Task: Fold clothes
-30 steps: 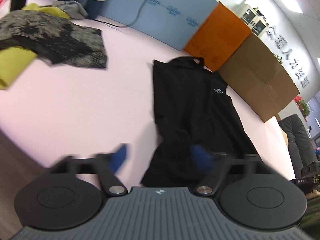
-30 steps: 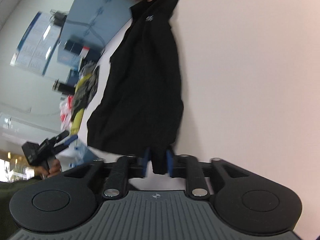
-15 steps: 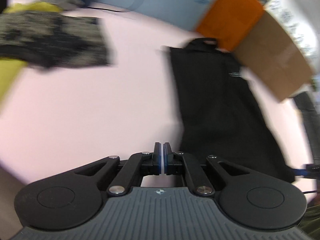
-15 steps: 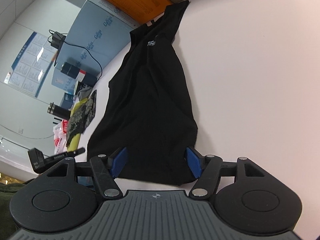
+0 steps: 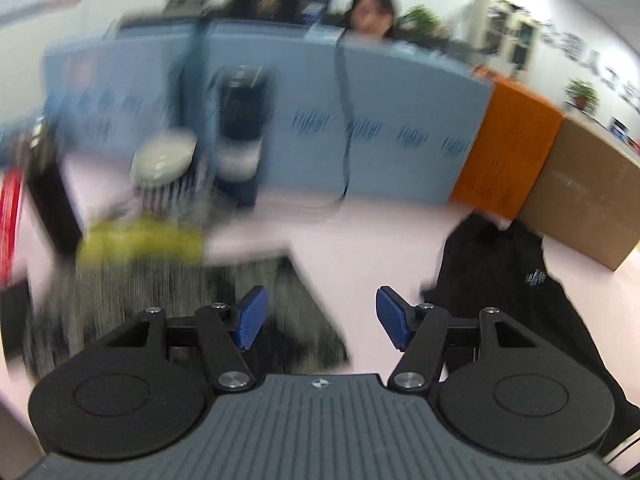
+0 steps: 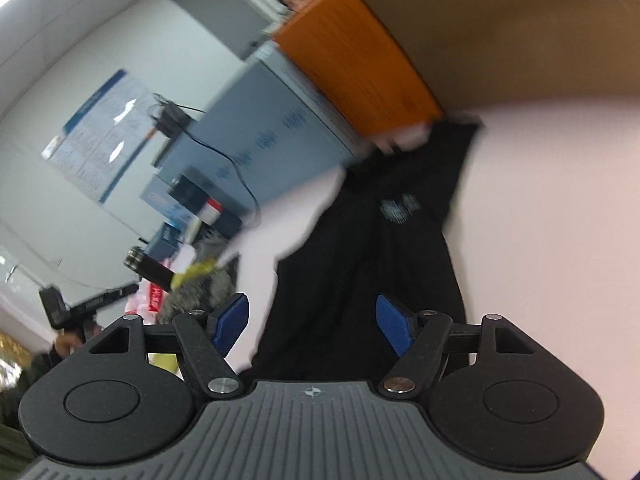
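Note:
A black top (image 6: 368, 264) with a small pale chest logo lies lengthwise on the pale pink table (image 6: 560, 248), its collar toward the orange box. In the left wrist view the same black top (image 5: 516, 300) shows at the right. My right gripper (image 6: 312, 324) hangs above its lower part; the jaws are opening and hold nothing. My left gripper (image 5: 318, 318) is up over a grey patterned garment (image 5: 160, 292) and the bare table; its jaws are opening too, nothing between them. A yellow garment (image 5: 144, 244) lies just beyond the grey one.
Blue partition panels (image 5: 360, 128), an orange box (image 5: 508, 152) and a cardboard box (image 5: 588, 200) line the table's far edge. A dark flask (image 5: 242, 120) and a round lidded tin (image 5: 164, 160) stand at the back left. A person (image 5: 370, 12) sits behind the partition.
Both grippers have risen and tilted up, so the wall and partition fill the views. The right let go of the black hem and opened. The left closed empty, then opened again.

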`<state>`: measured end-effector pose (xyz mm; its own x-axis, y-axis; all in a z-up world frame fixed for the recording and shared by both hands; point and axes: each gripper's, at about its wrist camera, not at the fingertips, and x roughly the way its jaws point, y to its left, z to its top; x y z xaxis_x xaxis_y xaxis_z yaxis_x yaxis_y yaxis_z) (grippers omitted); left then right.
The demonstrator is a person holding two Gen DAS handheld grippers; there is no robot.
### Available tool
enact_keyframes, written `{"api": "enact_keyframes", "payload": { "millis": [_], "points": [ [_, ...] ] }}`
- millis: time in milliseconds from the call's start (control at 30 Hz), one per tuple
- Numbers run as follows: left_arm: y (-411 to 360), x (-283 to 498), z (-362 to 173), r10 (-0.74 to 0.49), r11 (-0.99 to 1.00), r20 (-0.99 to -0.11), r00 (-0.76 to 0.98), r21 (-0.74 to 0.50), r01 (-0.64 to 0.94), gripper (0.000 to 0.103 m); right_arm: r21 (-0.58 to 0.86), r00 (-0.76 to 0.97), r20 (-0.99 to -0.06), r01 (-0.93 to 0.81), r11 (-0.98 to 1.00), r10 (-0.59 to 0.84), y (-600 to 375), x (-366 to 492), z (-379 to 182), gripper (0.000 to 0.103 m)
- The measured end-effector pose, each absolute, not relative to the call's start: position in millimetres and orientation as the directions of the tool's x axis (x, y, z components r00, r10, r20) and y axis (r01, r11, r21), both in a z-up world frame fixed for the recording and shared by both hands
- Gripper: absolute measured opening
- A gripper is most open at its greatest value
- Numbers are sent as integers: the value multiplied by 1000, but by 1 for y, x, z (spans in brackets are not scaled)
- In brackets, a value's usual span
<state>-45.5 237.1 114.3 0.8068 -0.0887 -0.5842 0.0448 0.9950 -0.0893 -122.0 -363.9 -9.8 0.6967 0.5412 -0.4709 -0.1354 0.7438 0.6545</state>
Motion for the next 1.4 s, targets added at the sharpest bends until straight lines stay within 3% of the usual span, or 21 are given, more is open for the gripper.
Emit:
{"api": "enact_keyframes", "payload": {
  "millis": [100, 167, 267, 367, 467, 633, 700, 800, 933, 967, 1000, 1067, 1100, 1133, 1200, 1233, 1400],
  "points": [
    [230, -7, 184, -108, 992, -483, 869, 10, 129, 69, 604, 732, -404, -236, 761, 548, -359, -87, 51, 78],
    [221, 10, 212, -140, 985, -423, 895, 36, 171, 83, 569, 759, -364, -278, 774, 540, -354, -62, 92, 80],
    [204, 34, 229, -200, 974, -374, 906, 28, 227, 83, 531, 803, -292, -316, 786, 520, -348, -23, 140, 89],
    [185, 54, 195, -269, 961, -418, 868, -54, 272, 84, 488, 824, -240, -354, 798, 513, -338, 17, 158, 99],
    [161, 68, 129, -291, 956, -517, 805, -119, 269, 84, 502, 803, -320, -306, 809, 503, -328, 68, 128, 100],
    [133, 82, 31, -307, 950, -609, 732, -237, 201, 84, 620, 682, -534, -86, 780, 500, -316, 152, 10, 93],
    [125, 86, 4, -296, 952, -633, 715, -253, 171, 84, 670, 649, -569, 10, 742, 505, -315, 177, -33, 84],
    [120, 87, -27, -291, 950, -670, 683, -288, 122, 84, 733, 615, -587, 127, 669, 526, -314, 206, -80, 83],
    [115, 91, -57, -294, 945, -703, 647, -317, 85, 84, 705, 561, -648, 186, 684, 516, -304, 231, -114, 83],
    [114, 91, -61, -296, 943, -707, 642, -322, 79, 84, 697, 550, -660, 194, 690, 512, -302, 233, -119, 79],
    [114, 92, -64, -299, 941, -710, 638, -331, 72, 84, 688, 539, -672, 202, 697, 508, -300, 236, -124, 67],
    [114, 93, -70, -305, 936, -715, 629, -348, 58, 82, 662, 515, -703, 221, 716, 491, -294, 239, -132, 54],
    [114, 93, -73, -308, 933, -717, 625, -357, 50, 81, 644, 504, -720, 227, 730, 478, -291, 242, -136, 52],
    [114, 93, -76, -310, 931, -718, 623, -363, 45, 77, 629, 494, -734, 232, 742, 466, -288, 243, -140, 49],
    [110, 93, -78, -318, 929, -712, 626, -365, 56, 40, 633, 492, -732, 235, 738, 471, -285, 245, -147, 11],
    [108, 95, -78, -335, 924, -716, 613, -375, 67, 5, 646, 498, -722, 236, 726, 480, -284, 244, -150, 7],
    [113, 94, -58, -408, 880, -607, 682, -459, 117, 1, 853, 645, -472, 162, 497, 601, -296, 231, -138, 6]
  ]
}}
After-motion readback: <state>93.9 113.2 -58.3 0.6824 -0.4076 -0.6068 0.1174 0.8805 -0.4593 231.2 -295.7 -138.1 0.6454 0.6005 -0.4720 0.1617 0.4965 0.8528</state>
